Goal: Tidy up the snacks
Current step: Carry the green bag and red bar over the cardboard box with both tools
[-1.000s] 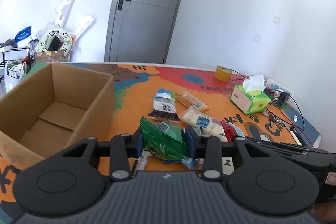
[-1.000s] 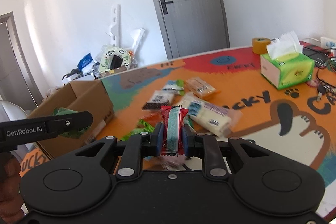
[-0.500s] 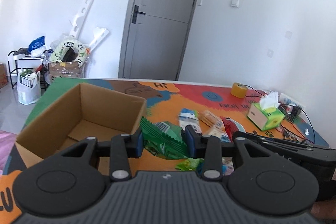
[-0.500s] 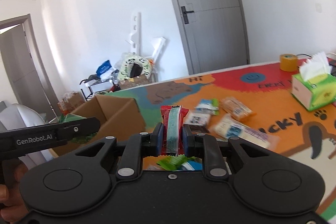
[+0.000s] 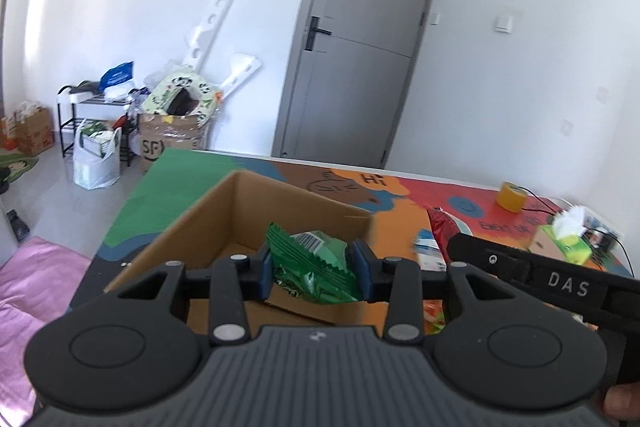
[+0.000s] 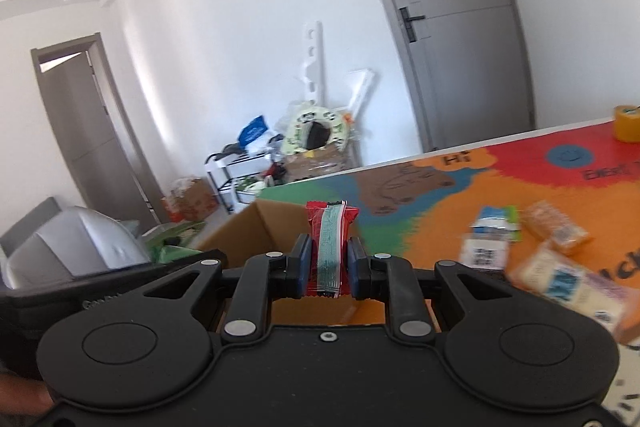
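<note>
Snacks are split between the tongs and the surface. Left tongs are clenched on a green snack packet, held over the open cardboard box; the box's brown floor shows beneath it, and nothing else can be made out inside. Right tongs are clamped on a red snack packet, upright, near the box's far corner. More wrapped snacks lie loose and blurred on the colourful surface to the right of the box, well apart from it. A green tissue box and a yellow tape roll sit farther off.
</note>
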